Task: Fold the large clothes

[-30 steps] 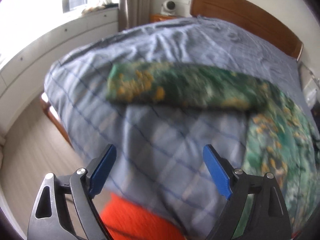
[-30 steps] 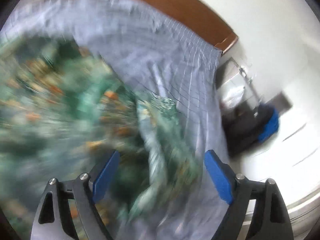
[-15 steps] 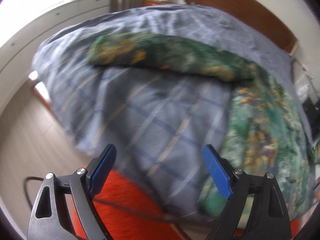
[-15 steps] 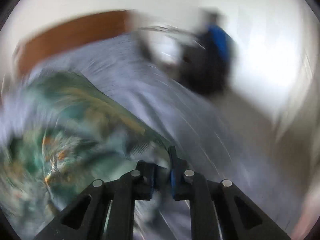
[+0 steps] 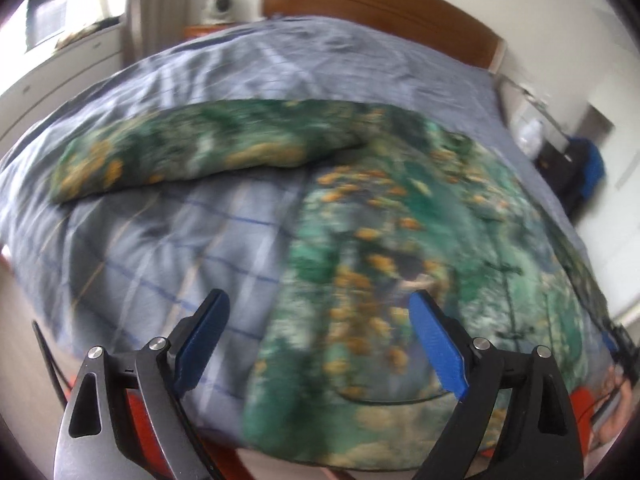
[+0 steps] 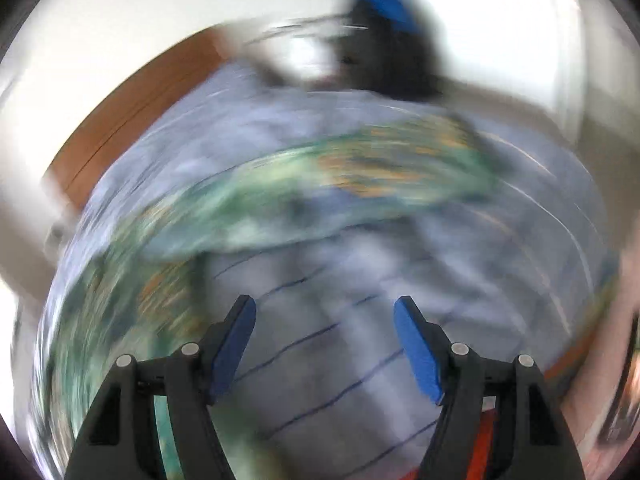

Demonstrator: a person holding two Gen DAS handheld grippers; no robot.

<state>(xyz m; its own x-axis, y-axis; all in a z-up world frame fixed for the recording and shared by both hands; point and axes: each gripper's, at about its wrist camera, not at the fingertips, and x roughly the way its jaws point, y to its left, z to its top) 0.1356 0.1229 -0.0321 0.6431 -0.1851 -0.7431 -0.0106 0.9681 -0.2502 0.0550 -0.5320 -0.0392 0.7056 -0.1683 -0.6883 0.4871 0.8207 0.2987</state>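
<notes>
The left gripper [image 5: 318, 344] and right gripper [image 6: 324, 350] are both opening with nothing between their jaws, hovering over the bed's near edge, where the green floral garment [image 5: 420, 248] is lying on the blue checked duvet [image 5: 168, 248].

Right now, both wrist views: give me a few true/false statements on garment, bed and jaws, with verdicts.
1. The green floral garment lies on the blue checked bedcover. True.
2. The left gripper is clamped on the garment. False: its jaws stand apart, with nothing between them.
3. The right gripper holds cloth. False: its jaws are opening, empty, over the bedcover.
4. A wooden headboard stands at the bed's far end. True.
5. The garment is folded into a compact square. False: part stretches sideways as a long band.
</notes>
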